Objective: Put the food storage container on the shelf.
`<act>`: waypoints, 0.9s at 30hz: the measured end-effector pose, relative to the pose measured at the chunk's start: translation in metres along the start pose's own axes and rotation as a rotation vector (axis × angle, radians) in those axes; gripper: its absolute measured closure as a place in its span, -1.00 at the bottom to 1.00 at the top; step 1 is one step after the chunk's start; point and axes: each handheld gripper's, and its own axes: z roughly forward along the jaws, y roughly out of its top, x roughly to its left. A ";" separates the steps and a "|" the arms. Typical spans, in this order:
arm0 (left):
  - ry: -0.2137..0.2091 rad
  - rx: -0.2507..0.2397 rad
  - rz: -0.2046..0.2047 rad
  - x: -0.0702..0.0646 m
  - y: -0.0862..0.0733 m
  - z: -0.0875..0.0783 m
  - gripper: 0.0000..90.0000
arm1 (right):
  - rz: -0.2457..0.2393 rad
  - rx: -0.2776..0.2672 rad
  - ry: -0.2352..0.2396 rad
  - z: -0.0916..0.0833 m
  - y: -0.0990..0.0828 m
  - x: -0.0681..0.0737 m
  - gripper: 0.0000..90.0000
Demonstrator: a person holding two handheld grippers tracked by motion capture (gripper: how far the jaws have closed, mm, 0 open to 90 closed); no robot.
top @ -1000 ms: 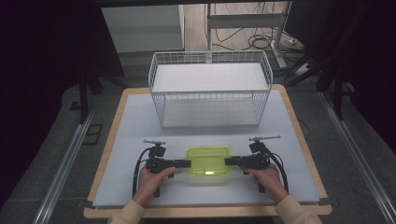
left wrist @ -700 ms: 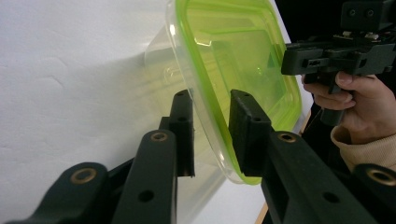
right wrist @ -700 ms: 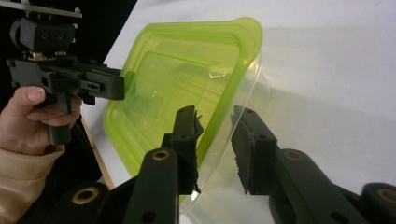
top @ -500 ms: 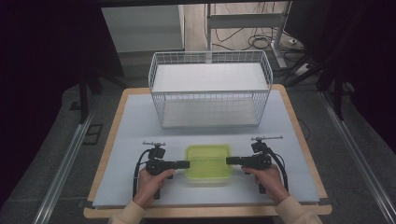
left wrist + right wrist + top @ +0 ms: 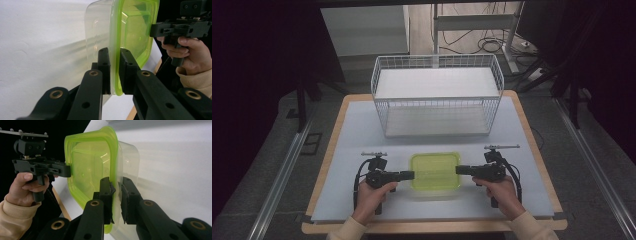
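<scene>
Container [image 5: 435,171] with its green lid sits near the front of the table [image 5: 362,125], between our two grippers and in front of the wire basket [image 5: 437,95]. We judge a two-handed lift is in hand; next we must raise both sides evenly. Our left gripper [image 5: 411,175] clamps the lid's left rim, held level; our right gripper [image 5: 459,170] pinches the right rim likewise.

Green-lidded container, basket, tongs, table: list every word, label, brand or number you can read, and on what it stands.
None can be read: the green lid, the clear container, the wire basket, the left tongs, the right tongs and the table carry no visible text.
</scene>
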 end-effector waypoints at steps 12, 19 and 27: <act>0.006 -0.026 0.029 -0.008 0.004 -0.006 0.81 | -0.039 -0.033 -0.001 -0.005 0.004 0.009 0.80; 0.011 -0.039 0.048 -0.013 0.007 -0.009 0.81 | -0.056 -0.045 -0.006 -0.007 0.005 0.012 0.80; 0.013 -0.051 0.069 -0.020 0.015 -0.011 0.81 | -0.078 -0.072 -0.007 -0.013 0.010 0.017 0.80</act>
